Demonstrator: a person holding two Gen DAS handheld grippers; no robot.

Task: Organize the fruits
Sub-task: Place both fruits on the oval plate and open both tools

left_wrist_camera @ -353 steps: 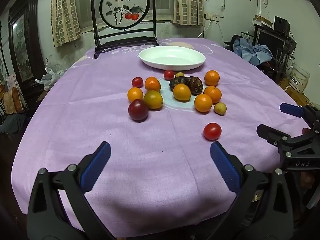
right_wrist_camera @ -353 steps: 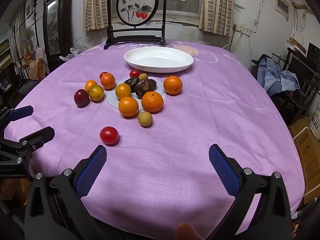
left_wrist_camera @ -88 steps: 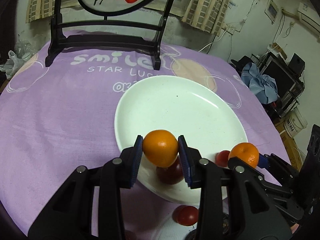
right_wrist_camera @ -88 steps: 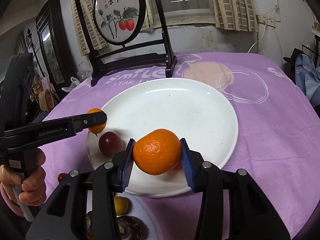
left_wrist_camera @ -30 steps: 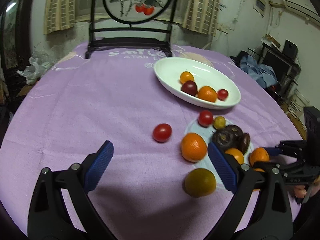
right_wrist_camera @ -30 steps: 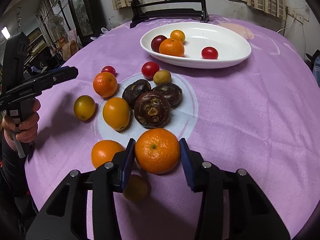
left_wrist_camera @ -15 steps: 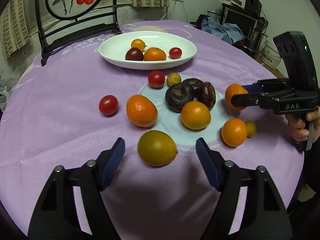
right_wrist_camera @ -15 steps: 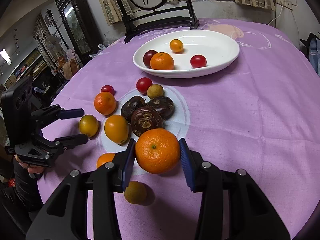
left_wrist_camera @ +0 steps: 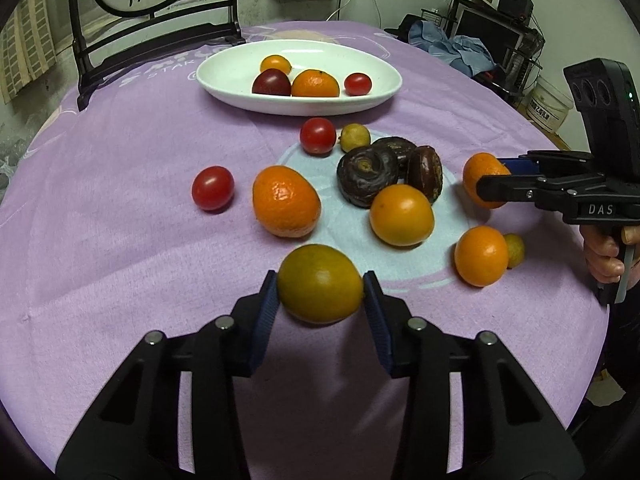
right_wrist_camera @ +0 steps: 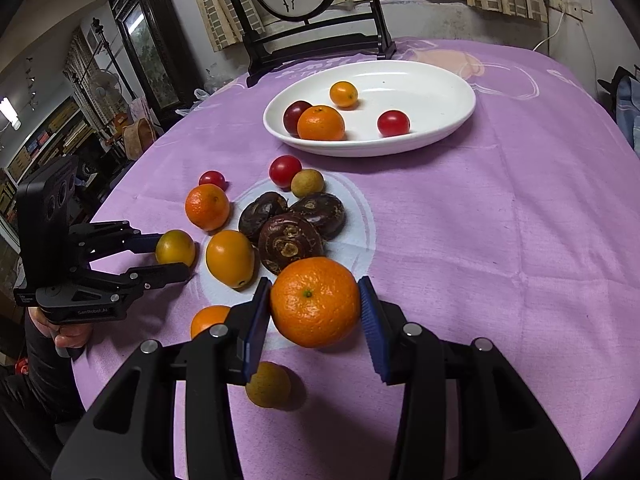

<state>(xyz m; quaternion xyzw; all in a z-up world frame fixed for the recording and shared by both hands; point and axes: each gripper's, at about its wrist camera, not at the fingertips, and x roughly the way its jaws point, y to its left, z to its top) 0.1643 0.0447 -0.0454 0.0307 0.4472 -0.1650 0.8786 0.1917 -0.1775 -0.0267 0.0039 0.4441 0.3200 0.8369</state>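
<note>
The left gripper (left_wrist_camera: 320, 300) has dropped to the table's near edge, its fingers closing around the greenish fruit (left_wrist_camera: 320, 294). The right gripper (right_wrist_camera: 314, 312) still clamps an orange (right_wrist_camera: 315, 302), so both seem ready for the plate (right_wrist_camera: 440, 136).

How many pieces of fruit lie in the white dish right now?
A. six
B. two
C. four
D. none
C: the white dish holds four: a small orange fruit, a dark plum, a mandarin and a red tomato.
</note>
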